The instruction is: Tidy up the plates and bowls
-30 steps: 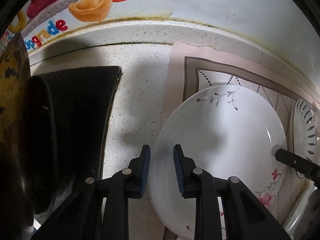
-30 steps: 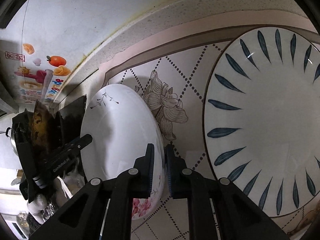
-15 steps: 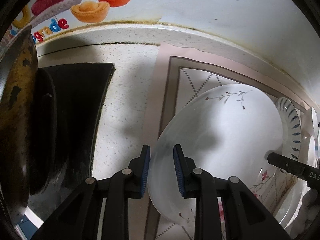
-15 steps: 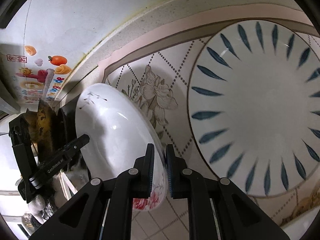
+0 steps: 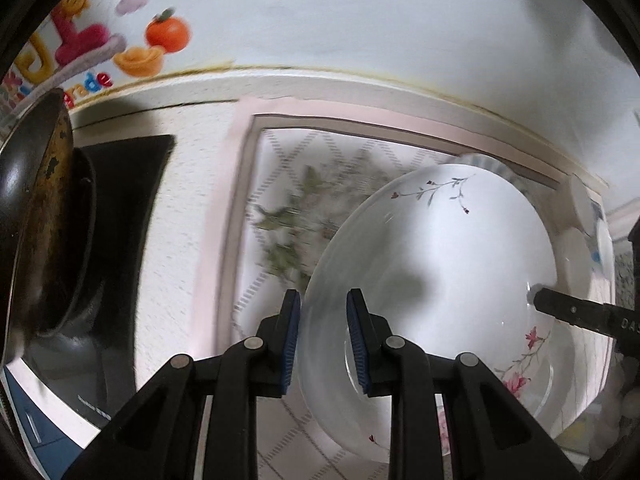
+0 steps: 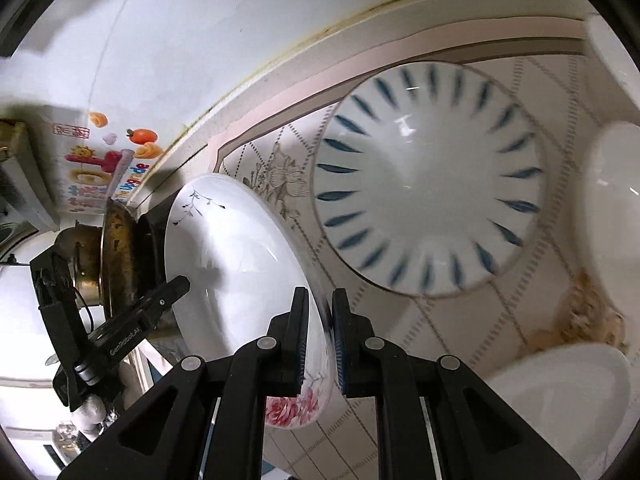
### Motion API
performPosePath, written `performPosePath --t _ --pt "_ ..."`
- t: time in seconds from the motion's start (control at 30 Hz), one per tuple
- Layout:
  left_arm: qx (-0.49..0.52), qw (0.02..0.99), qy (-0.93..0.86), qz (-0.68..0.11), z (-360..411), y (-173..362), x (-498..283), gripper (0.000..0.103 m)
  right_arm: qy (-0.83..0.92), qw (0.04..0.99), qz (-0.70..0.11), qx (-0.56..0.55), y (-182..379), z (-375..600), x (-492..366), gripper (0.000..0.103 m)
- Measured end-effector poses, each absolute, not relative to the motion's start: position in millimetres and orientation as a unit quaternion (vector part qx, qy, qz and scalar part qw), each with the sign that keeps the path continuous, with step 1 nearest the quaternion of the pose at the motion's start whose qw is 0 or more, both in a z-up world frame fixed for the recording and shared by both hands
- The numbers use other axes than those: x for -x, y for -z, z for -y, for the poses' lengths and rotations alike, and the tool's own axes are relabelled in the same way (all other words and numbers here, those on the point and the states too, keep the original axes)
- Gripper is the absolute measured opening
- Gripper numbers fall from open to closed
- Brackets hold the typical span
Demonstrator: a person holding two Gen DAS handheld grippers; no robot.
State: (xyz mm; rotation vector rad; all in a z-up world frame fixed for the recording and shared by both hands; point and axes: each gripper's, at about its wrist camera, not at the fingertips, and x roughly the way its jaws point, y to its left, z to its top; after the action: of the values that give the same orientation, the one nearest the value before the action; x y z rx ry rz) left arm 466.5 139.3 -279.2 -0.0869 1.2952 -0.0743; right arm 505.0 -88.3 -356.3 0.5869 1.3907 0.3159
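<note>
White floral plate (image 5: 440, 264) hung tilted above the patterned mat (image 5: 280, 184); we had left gripper (image 5: 323, 340) and right gripper (image 6: 321, 336) each clamped on opposite rims, probably to steady it toward the blue-leaf plate (image 6: 428, 200).

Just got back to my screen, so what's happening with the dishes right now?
A person is holding the white floral plate with both tongs at once: the left tongs grip one rim, and the right tongs are clamped on the opposite rim, near the pink flowers. The plate is tilted, off the patterned mat. The blue-leaf plate lies flat on the mat just beside it, with plain white dishes further right. A dark pan sits to the left.
</note>
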Motion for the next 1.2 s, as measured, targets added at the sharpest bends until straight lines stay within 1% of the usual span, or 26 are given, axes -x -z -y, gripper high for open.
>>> performPosePath --t 0.23,0.43,0.6,0.77,0.9,1.2 --pt "0.03 0.799 0.075 -0.596 -75 270 -432 0.021 -0.122 0.72 -0.619 -0.289 341 162 -450 0.013" --pt "0.026 0.784 0.11 -0.61 -17 284 -398 0.021 -0.097 0.724 -0.618 -0.289 329 227 -395 0.013" --pt "0.011 0.771 0.131 -0.623 25 300 -379 0.021 -0.07 0.726 -0.619 -0.292 331 274 -356 0.013" --pt "0.002 0.763 0.135 -0.632 50 312 -368 0.021 -0.048 0.721 -0.622 -0.302 347 313 -329 0.014" --pt "-0.017 0.762 0.131 -0.634 64 322 -365 0.021 -0.041 0.718 -0.626 -0.302 361 323 -323 0.013" --pt "-0.024 0.755 0.118 -0.645 70 339 -369 0.021 -0.04 0.715 -0.632 -0.296 387 330 -325 0.014"
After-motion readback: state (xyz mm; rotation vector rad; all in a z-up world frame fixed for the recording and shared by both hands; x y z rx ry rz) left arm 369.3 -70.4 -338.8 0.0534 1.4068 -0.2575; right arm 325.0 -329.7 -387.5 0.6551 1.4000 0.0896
